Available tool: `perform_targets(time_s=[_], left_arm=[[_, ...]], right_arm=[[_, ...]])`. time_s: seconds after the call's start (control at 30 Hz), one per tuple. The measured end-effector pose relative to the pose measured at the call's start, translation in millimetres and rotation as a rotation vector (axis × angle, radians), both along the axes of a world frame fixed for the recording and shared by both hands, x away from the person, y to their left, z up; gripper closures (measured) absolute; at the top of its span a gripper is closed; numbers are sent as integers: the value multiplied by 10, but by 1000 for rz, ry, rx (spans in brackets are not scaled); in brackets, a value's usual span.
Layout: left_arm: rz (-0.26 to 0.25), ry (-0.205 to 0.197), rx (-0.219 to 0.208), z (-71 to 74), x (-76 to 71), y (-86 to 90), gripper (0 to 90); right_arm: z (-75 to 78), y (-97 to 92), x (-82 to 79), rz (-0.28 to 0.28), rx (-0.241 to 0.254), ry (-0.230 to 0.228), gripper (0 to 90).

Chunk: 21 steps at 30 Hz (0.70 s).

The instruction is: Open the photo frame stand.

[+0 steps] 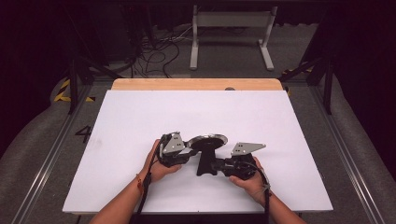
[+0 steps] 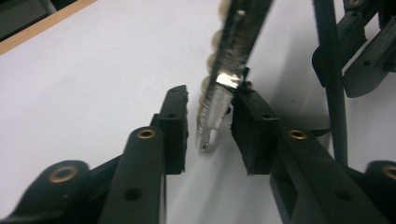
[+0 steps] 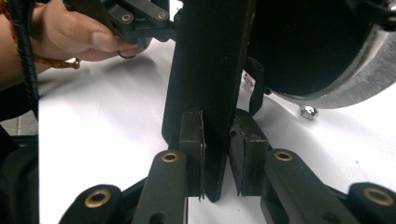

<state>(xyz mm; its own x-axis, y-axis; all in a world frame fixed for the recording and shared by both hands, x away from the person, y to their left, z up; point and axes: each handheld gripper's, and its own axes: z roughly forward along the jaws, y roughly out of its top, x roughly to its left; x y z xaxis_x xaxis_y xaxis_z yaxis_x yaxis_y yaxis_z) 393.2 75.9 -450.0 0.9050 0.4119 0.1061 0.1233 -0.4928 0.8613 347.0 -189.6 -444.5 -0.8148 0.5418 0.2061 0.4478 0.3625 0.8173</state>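
The right gripper (image 3: 216,154) is clamping the black upright stem (image 3: 210,84) of a small stand, its pads pressing both faces low down, near the white table (image 1: 140,116). The left gripper (image 2: 208,128) is standing with its jaws parted around the rim of the round metal disc (image 1: 208,139). In the left gripper view, the right-hand pad is touching the edge; the other is hanging clear of it.

With only one pad bearing on the rim, the disc is likely to skid sideways or tip the stand over if the left hand (image 1: 161,169) pushes before both pads are seated. A loosening right grip would also let the stem twist.

Both forearms are coming in from the table's near edge. The right hand (image 1: 250,182) is wrapping its gripper from below, levelled toward the stem. Beyond the stand, the table is lying bare to its wooden far edge (image 1: 196,84).
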Motion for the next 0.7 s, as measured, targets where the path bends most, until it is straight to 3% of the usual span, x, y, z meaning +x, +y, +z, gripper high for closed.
perform_targets(time_s=[0.23, 0.6, 0.7], left_arm=[[-17, 0, 63, -62, 50, -59, 682], [22, -48, 91, -75, 101, -95, 701], [52, -39, 88, -84, 175, -117, 691]], right_arm=[[13, 7, -21, 0, -12, -12, 773], [9, 3, 3, -13, -18, -17, 786], [7, 10, 21, -24, -24, -24, 785]])
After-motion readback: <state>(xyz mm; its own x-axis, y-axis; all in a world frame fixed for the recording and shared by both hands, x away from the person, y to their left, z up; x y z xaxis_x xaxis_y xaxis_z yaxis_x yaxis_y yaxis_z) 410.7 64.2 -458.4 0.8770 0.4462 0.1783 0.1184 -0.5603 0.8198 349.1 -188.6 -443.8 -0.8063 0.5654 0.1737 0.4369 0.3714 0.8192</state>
